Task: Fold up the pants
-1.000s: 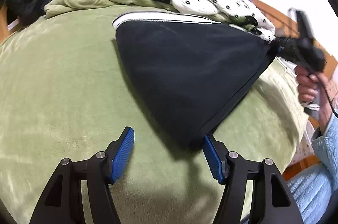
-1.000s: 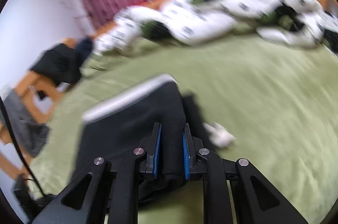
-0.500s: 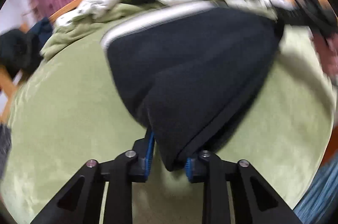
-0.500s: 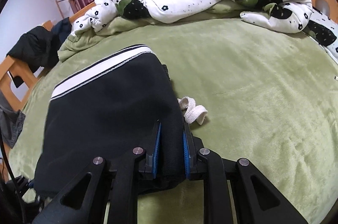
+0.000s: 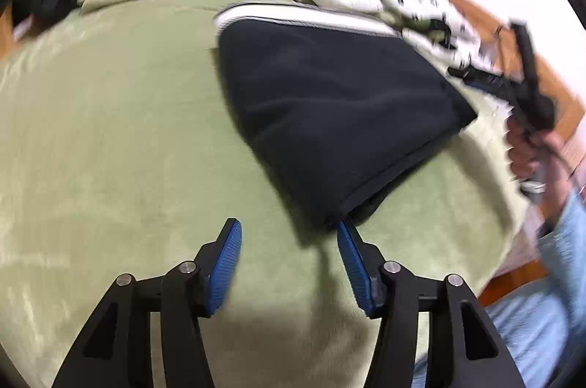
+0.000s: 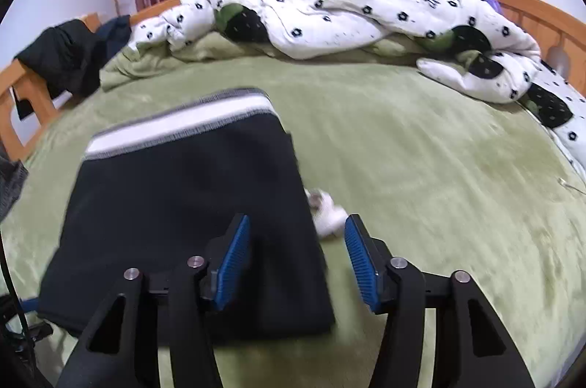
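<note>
Both grippers stand with their blue pads wide apart and nothing between them: the left gripper (image 5: 289, 256) hovers just short of the near corner of the pants (image 5: 329, 117), its right-hand pad close beside that corner though whether it touches is hard to tell through the blur, while the right gripper (image 6: 296, 256) hangs over the near right edge of the pants (image 6: 190, 216), its left pad above the dark cloth and its right pad above the green blanket (image 6: 439, 168). Judging from how the garment lies, the fold looks set down, and the step in hand seems to be checking or tidying the finished bundle. The next move would likely call for little beyond smoothing the near edge, or tucking in the white drawstring (image 6: 327, 214) that pokes out on the right side; a further fold would need both tools to close on the near corners evenly so the layers do not slide. The pants lie flat on the blanket near the front of the bed, a compact dark rectangle of stacked layers, with the white and grey striped waistband (image 6: 179, 128) at the far edge and a doubled edge showing at the near corner in the left wrist view. A rumpled spotted quilt (image 6: 366, 18) lies well beyond them.
</note>
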`<state>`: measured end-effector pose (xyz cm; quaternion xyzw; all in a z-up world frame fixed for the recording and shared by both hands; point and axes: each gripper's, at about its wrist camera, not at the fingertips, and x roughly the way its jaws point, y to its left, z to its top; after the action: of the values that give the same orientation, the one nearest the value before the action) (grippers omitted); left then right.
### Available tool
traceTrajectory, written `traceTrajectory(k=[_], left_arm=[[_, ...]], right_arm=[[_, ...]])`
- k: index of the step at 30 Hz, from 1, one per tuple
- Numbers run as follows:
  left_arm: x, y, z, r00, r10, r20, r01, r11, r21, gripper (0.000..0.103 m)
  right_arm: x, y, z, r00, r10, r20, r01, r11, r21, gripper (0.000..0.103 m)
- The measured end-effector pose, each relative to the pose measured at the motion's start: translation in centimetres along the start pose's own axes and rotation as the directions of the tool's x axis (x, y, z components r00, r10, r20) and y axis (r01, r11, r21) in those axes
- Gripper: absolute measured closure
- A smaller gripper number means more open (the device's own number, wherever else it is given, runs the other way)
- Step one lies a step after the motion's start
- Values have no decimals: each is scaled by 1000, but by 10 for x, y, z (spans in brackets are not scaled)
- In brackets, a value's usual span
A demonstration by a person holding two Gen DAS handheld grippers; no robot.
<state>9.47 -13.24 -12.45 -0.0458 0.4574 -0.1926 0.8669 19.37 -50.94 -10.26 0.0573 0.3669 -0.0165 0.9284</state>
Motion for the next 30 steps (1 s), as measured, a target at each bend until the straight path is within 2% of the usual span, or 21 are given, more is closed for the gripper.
traceTrajectory(k=[3, 7, 9, 11, 13, 15, 16, 17, 19, 20, 22, 23, 25, 26, 27, 28, 30], left_arm=[[-2, 17, 18, 1000, -8, 17, 9, 998, -69, 46], [18, 25, 58, 1000, 7, 22, -4, 995, -99, 46], [38, 29, 76, 1000, -9, 5, 10, 992, -125, 46], [61, 34, 89, 999, -49, -14, 46, 985, -165, 46], [90, 35, 93, 998, -43, -43, 34, 983, -182, 45], [107, 39, 93, 997, -77, -31, 69, 972, -223, 45], [110, 41, 93, 996, -94, -2, 91, 965, -246, 47], [112, 41, 95, 993, -120, 12, 119, 959, -258, 56], [121, 45, 101, 985, -173, 4, 166, 935, -312, 60], [123, 46, 103, 982, -190, 1, 180, 928, -327, 71], [124, 46, 107, 975, -224, 4, 211, 912, -352, 80], [122, 46, 108, 974, -227, 8, 214, 908, -360, 84], [109, 46, 107, 973, -225, 52, 228, 908, -352, 89], [97, 43, 107, 971, -225, 84, 240, 915, -324, 91], [89, 41, 108, 970, -225, 92, 243, 923, -298, 91], [81, 41, 109, 967, -237, 96, 255, 928, -273, 91], [65, 47, 106, 958, -266, 104, 284, 918, -275, 91]], right_arm=[[22, 3, 17, 999, 29, -26, -28, 999, 24, 46], [63, 3, 36, 993, 47, -108, -43, 998, 37, 46], [85, 0, 35, 982, 77, -171, -67, 996, 60, 40], [97, -7, 31, 978, 102, -184, -88, 993, 85, 37], [100, -7, 31, 975, 112, -191, -101, 993, 67, 37], [102, -3, 31, 977, 101, -186, -97, 995, 34, 37], [103, -1, 29, 978, 106, -182, -101, 994, 34, 37], [105, -2, 29, 975, 123, -183, -116, 992, 47, 40], [108, -5, 27, 963, 177, -205, -158, 982, 105, 42], [110, -8, 27, 951, 208, -228, -184, 976, 121, 42], [112, -17, 28, 925, 277, -262, -236, 956, 176, 43], [112, -23, 26, 914, 313, -258, -254, 938, 237, 46], [102, -24, 25, 922, 317, -224, -257, 931, 261, 53], [89, -21, 26, 932, 305, -196, -253, 934, 253, 62], [78, -19, 27, 932, 314, -181, -264, 930, 257, 74], [67, -16, 28, 927, 338, -165, -287, 919, 272, 76], [44, -3, 29, 919, 370, -133, -320, 901, 292, 82]])
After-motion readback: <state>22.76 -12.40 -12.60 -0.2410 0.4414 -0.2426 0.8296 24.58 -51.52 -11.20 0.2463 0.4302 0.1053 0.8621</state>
